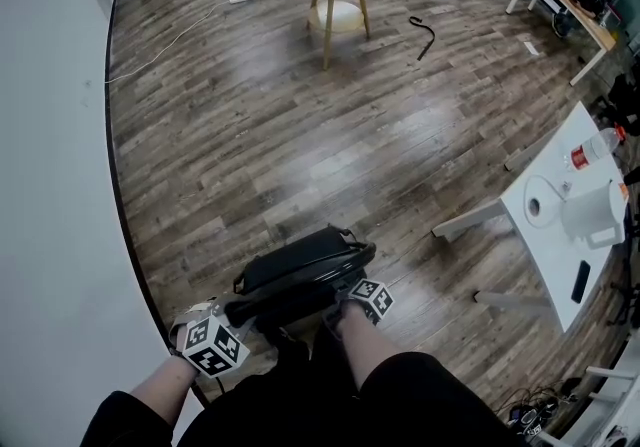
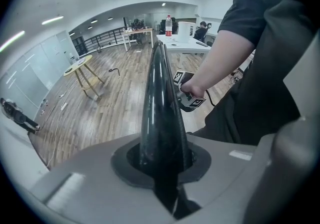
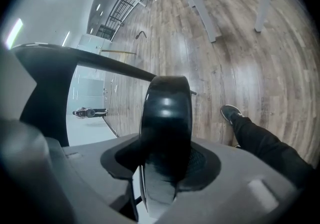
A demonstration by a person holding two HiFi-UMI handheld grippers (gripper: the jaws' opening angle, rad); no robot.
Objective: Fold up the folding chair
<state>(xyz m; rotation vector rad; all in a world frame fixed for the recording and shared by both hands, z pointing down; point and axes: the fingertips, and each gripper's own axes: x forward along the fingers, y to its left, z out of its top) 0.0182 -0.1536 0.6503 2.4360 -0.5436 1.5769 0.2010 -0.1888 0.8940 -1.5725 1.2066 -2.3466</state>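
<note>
The folding chair (image 1: 300, 270) is low in the head view, a dark flattish bundle over the wooden floor (image 1: 300, 125), just in front of the person's legs and near the curved foot of the wall. Both bare forearms reach forward and steeply down to it. The left tongs (image 1: 234, 319) are clenched on a glossy black bar at the chair's left end. The right tongs (image 1: 347, 293) are clamped on a rounded black part at its right end (the marker cubes sit just behind each grip). The left gripper view shows the right hand (image 2: 194, 87) wrapped around its handle. A white bench (image 1: 545, 235) stands well apart, at right.
</note>
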